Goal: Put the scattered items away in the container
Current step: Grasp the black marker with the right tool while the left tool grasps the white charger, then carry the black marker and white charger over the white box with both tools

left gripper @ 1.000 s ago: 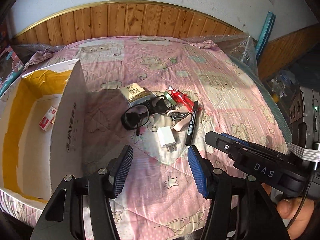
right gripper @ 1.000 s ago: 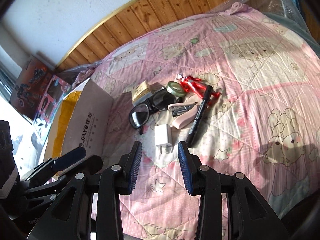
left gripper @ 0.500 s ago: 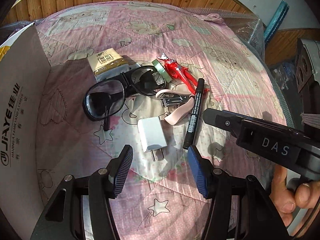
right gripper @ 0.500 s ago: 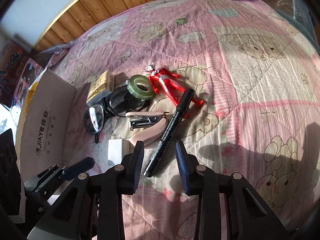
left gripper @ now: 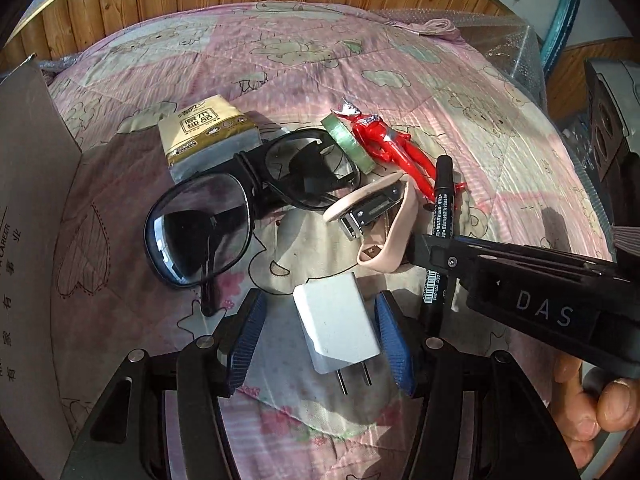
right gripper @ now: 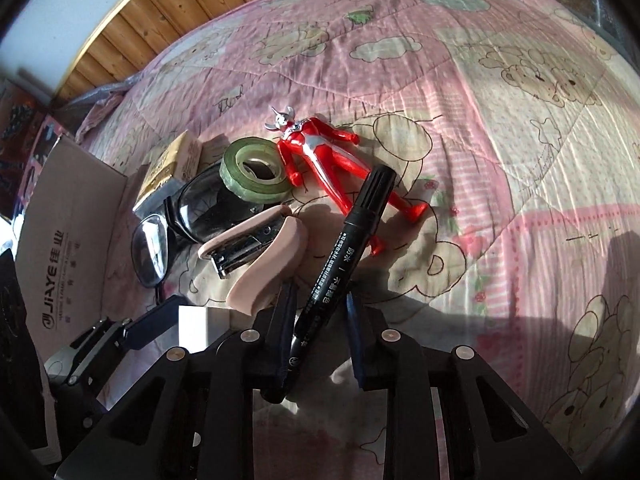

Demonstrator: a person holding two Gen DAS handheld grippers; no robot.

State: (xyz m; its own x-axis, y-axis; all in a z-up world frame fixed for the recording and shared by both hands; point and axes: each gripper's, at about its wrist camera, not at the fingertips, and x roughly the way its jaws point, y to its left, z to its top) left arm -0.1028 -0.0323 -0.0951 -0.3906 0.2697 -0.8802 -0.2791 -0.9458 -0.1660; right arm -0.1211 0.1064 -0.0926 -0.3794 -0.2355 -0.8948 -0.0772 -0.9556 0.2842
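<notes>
On the pink bed quilt (right gripper: 500, 92), beside the cardboard box (left gripper: 28, 208), my scattered items lie clustered: glasses (left gripper: 240, 208), red figure (right gripper: 324, 160), green tape roll (right gripper: 252, 174). My left gripper (left gripper: 318, 336) has its fingers spread either side of the white charger (left gripper: 336, 324). My right gripper (right gripper: 318, 336) fingers, spread, straddle the black marker (right gripper: 344, 256).

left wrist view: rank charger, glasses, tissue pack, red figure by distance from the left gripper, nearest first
1. white charger: between the fingers of the left gripper, which is open.
2. black glasses: ahead, to the left.
3. and 4. tissue pack, ahead-left, and red figure, ahead-right: both beyond the glasses, too close to call.
</notes>
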